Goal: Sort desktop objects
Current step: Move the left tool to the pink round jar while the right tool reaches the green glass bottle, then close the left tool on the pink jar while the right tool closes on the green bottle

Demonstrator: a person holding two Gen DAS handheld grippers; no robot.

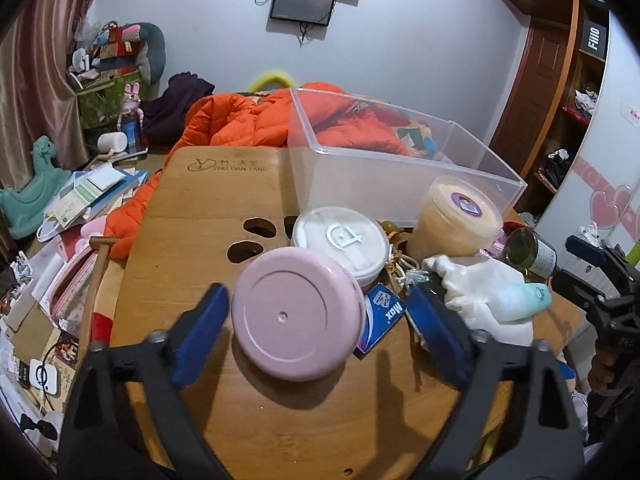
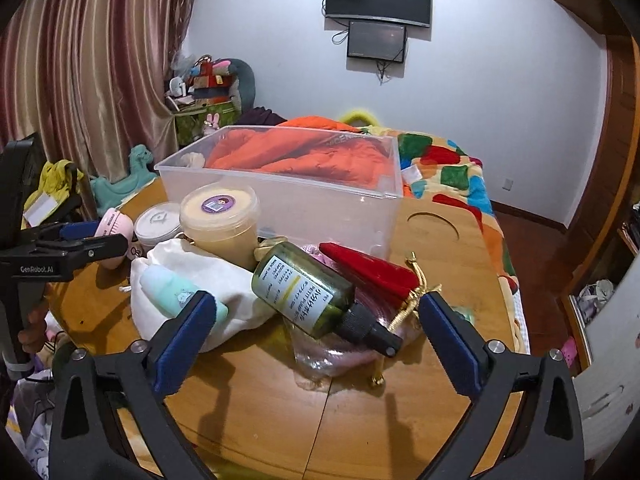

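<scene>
A pink round container (image 1: 296, 316) lies on its side on the wooden table (image 1: 192, 216), between the fingers of my open left gripper (image 1: 316, 320); its left edge looks close to the left pad. Behind it stand a white lidded tub (image 1: 342, 240) and a yellow cream jar (image 1: 460, 216). A clear plastic bin (image 1: 400, 168) stands at the back. My right gripper (image 2: 316, 320) is open above a green spray bottle (image 2: 308, 296) lying on its side. A red case (image 2: 372, 268), a white cloth bag (image 2: 200, 276) and a pale teal tube (image 2: 176, 292) lie around it.
A blue "Max" box (image 1: 382, 314) lies right of the pink container. An orange jacket (image 1: 240, 120) is bunched behind the table. Papers and boxes (image 1: 80, 200) pile up at the left. A colourful blanket (image 2: 460, 176) covers the bed at the right.
</scene>
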